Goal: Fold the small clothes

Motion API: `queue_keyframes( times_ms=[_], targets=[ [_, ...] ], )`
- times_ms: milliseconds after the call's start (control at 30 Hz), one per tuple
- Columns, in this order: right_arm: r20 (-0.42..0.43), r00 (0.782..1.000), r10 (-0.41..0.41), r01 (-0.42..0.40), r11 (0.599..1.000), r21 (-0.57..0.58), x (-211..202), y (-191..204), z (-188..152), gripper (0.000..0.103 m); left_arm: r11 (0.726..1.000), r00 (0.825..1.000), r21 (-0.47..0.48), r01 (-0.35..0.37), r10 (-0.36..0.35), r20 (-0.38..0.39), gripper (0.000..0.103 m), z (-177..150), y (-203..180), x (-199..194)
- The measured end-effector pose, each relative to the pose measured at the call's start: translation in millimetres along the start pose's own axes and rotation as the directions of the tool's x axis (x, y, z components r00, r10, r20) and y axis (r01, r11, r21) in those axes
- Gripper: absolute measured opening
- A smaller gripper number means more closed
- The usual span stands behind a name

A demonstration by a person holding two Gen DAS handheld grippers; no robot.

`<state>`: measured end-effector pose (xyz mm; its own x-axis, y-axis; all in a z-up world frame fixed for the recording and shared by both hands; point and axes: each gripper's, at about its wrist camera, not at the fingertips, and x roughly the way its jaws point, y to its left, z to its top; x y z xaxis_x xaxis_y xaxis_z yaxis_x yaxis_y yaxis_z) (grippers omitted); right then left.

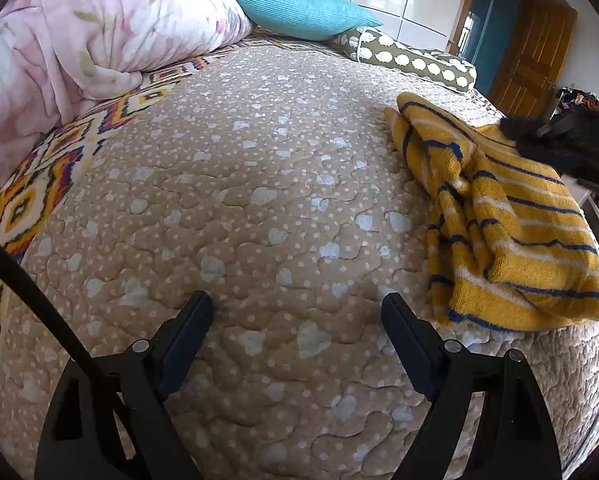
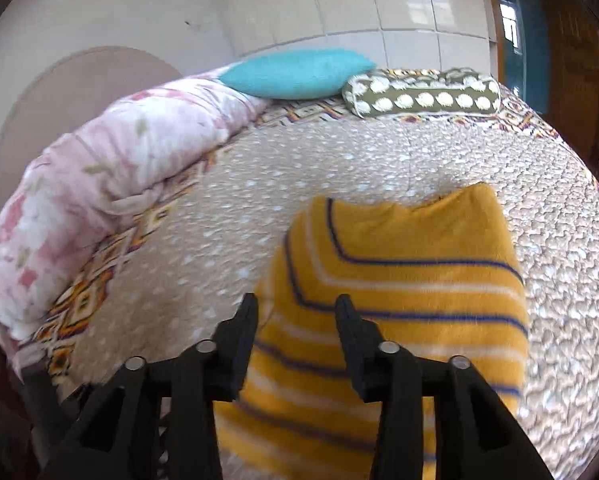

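Nearest my right camera, the right claw (image 2: 295, 306) has its jaws parted a modest way over the near left edge of the yellow striped sweater (image 2: 399, 312); cloth shows between the fingers, but I see neither pad pressing on it, so I judge it is not gripped. The left claw (image 1: 297, 304) stands wide apart over bare quilt, holding nothing, with the sweater off to its right.

The sweater lies crumpled on the tan quilted bedspread (image 1: 259, 200), near the bed's right edge, one part doubled over in loose ridges. It looks like a light, fuzzy knit: soft, limp, likely to sag and stretch if lifted by one point. I would pinch a hem corner or shoulder seam with each claw, taking both layers, and spread it flat before folding.

Further off lie a pink floral duvet (image 1: 79, 40), a teal cushion (image 1: 303, 10) and a spotted olive bolster (image 1: 419, 62) by the tiled wall.
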<state>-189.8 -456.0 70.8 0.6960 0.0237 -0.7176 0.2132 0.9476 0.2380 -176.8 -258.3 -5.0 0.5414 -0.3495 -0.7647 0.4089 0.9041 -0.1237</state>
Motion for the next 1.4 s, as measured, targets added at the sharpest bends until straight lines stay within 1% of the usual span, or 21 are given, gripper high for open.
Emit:
queue_keyframes(
  times_ms=[100,133,233,300,367,433,533,600,633,667,700,733,833,900,967,1033,1067,1233,1300,1333,1400],
  targets=[
    [-0.122,0.991,0.063,-0.061,0.998,0.015,32,-1,-20,0.033,1.0,1.0,-0.001,0.002,-0.002,-0.001,0.086,0,-1,0],
    [-0.103,0.993,0.06,-0.062,0.998,-0.016,29,3,-26,0.033,1.0,1.0,0.0,0.002,-0.002,-0.001,0.086,0,-2,0],
    [-0.122,0.989,0.079,-0.084,0.996,-0.034,18,8,-21,0.033,1.0,1.0,0.006,0.0,0.0,-0.005,0.088,-1,-4,1],
    [-0.067,0.994,0.09,-0.092,0.995,-0.03,5,7,-6,0.033,1.0,1.0,0.011,-0.002,0.002,-0.007,0.088,-1,-5,2],
    [-0.016,0.999,0.044,-0.044,0.998,-0.044,0,7,11,0.033,1.0,1.0,0.013,-0.002,0.002,-0.008,0.089,0,-4,2],
    [-0.022,1.0,0.002,-0.002,1.0,-0.022,15,3,33,0.033,1.0,1.0,0.013,-0.001,0.001,-0.008,0.089,-1,-4,2],
    [-0.122,0.991,-0.052,0.054,0.998,0.018,55,-7,46,0.033,1.0,1.0,0.012,0.0,0.0,-0.007,0.089,-1,-5,2],
    [-0.211,0.977,-0.043,0.055,0.997,0.048,85,-15,43,0.034,1.0,1.0,0.012,0.0,0.0,-0.007,0.089,-1,-4,2],
    [-0.214,0.976,-0.044,0.055,0.997,0.045,93,-16,41,0.034,1.0,1.0,0.011,0.001,-0.001,-0.007,0.089,0,-4,2],
    [-0.196,0.979,-0.053,0.058,0.998,0.023,93,-12,42,0.036,1.0,1.0,0.011,0.002,-0.002,-0.007,0.089,0,-5,2],
    [-0.204,0.977,-0.054,0.057,0.998,0.009,93,-10,43,0.042,1.0,1.0,0.011,0.004,-0.004,-0.008,0.09,0,-5,3],
    [-0.212,0.976,-0.049,0.049,0.999,-0.007,90,-7,46,0.043,1.0,1.0,0.012,0.004,-0.004,-0.008,0.09,0,-5,3],
    [-0.123,0.991,-0.045,0.042,0.999,-0.025,68,-10,58,0.043,1.0,1.0,0.013,0.006,-0.006,-0.009,0.09,0,-5,3],
    [-0.092,0.992,-0.086,0.087,0.996,0.01,59,-22,65,0.043,1.0,1.0,0.013,0.005,-0.005,-0.009,0.091,0,-5,3],
    [-0.115,0.986,-0.12,0.126,0.991,0.048,64,-38,67,0.043,1.0,1.0,0.014,0.007,-0.007,-0.009,0.091,0,-6,3],
    [-0.197,0.97,-0.145,0.161,0.984,0.069,79,-56,57,0.043,1.0,1.0,0.012,0.01,-0.01,-0.009,0.091,0,-5,3],
    [-0.23,0.964,-0.133,0.151,0.986,0.064,85,-61,53,0.043,1.0,1.0,0.012,0.012,-0.012,-0.008,0.091,-1,-5,3],
    [-0.055,0.993,-0.101,0.106,0.988,0.114,28,-77,53,0.045,1.0,1.0,0.015,0.014,-0.014,-0.009,0.092,-1,-6,3],
    [-0.034,0.993,-0.113,0.116,0.987,0.115,12,-82,43,0.045,1.0,1.0,0.019,0.013,-0.013,-0.01,0.093,-1,-6,3],
    [-0.033,0.991,-0.132,0.134,0.985,0.106,5,-86,30,0.045,1.0,1.0,0.022,0.011,-0.011,-0.011,0.093,-1,-7,3],
    [-0.021,0.992,-0.124,0.125,0.989,0.077,-6,-91,5,0.044,1.0,1.0,0.028,0.007,-0.007,-0.014,0.094,-1,-8,4]
  ],
)
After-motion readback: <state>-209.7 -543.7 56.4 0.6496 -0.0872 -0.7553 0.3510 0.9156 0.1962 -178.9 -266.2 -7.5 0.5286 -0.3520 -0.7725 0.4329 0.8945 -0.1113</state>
